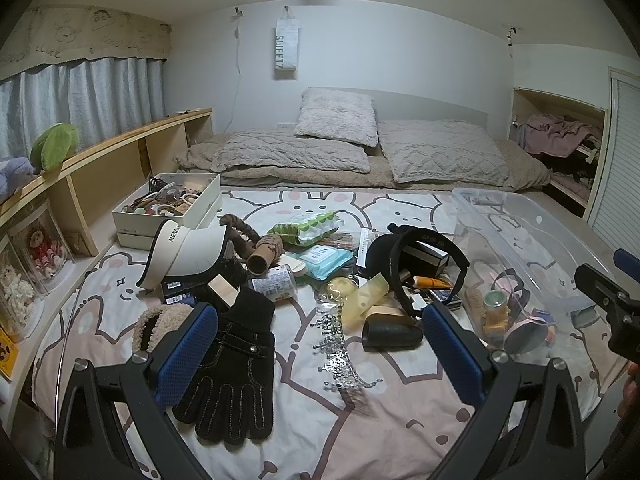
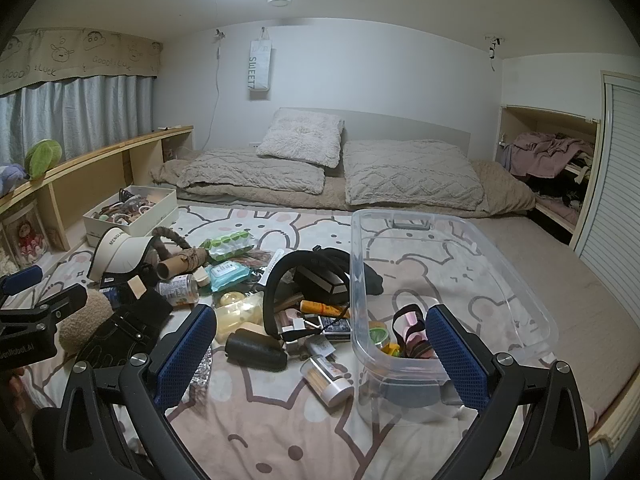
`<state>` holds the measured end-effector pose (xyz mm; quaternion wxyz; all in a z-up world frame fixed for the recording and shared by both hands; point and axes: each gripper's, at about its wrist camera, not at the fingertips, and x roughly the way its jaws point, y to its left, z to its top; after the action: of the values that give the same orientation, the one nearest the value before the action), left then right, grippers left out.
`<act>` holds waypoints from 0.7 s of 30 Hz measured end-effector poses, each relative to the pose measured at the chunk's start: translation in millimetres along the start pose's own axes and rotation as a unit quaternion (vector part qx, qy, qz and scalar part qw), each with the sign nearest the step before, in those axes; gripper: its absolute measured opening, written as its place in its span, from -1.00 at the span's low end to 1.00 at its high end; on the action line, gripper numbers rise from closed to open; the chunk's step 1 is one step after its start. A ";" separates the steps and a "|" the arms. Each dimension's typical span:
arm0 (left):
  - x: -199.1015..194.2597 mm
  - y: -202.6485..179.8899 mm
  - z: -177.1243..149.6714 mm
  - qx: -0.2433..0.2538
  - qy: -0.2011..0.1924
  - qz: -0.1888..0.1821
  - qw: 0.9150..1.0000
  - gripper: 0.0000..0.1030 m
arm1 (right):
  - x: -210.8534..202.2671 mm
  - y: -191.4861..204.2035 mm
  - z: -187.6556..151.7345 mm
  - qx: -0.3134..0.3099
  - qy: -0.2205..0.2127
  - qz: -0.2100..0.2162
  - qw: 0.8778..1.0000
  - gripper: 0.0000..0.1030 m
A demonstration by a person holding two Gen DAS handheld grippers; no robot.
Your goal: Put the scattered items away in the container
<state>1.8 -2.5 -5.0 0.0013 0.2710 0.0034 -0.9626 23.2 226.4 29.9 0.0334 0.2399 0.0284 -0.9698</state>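
Observation:
A clear plastic bin (image 2: 516,280) stands on the bed at the right and holds several small items; it also shows in the left wrist view (image 1: 560,240). Scattered items lie to its left: a black glove (image 1: 228,372), a silver tiara (image 1: 340,344), a black roll (image 2: 256,350), a toothpick jar (image 2: 328,378), a black headband (image 2: 280,280), a white visor (image 1: 188,252) and a wipes pack (image 1: 324,258). My left gripper (image 1: 320,356) is open and empty above the glove and tiara. My right gripper (image 2: 320,360) is open and empty above the jar, beside the bin's near corner.
A white box (image 1: 200,200) full of small things stands at the back left by a wooden shelf (image 1: 100,160). Pillows (image 1: 340,116) and folded bedding (image 1: 440,152) lie at the far end. A closet nook (image 2: 552,160) is at the right.

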 end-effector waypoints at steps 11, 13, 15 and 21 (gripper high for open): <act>0.1 -0.1 0.2 0.000 -0.001 0.001 1.000 1.00 | -1.8 -1.1 1.7 0.000 0.000 0.000 1.000 1.00; -0.5 -2.5 -0.1 0.001 -0.003 0.002 1.000 1.00 | -2.2 -1.7 2.7 0.000 -0.001 0.000 1.000 1.00; -0.5 -4.9 1.9 0.001 -0.008 0.005 1.000 1.00 | -2.3 -2.1 2.7 -0.001 -0.004 0.001 1.000 1.00; -5.5 1.1 19.4 0.004 -0.030 0.011 0.999 1.00 | 3.5 -3.1 17.1 0.006 -0.020 0.007 1.000 1.00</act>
<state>-3.6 -3.8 14.4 0.0106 0.2418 -0.0031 -0.9703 12.0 228.1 43.5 0.0397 0.2211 0.0202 -0.9742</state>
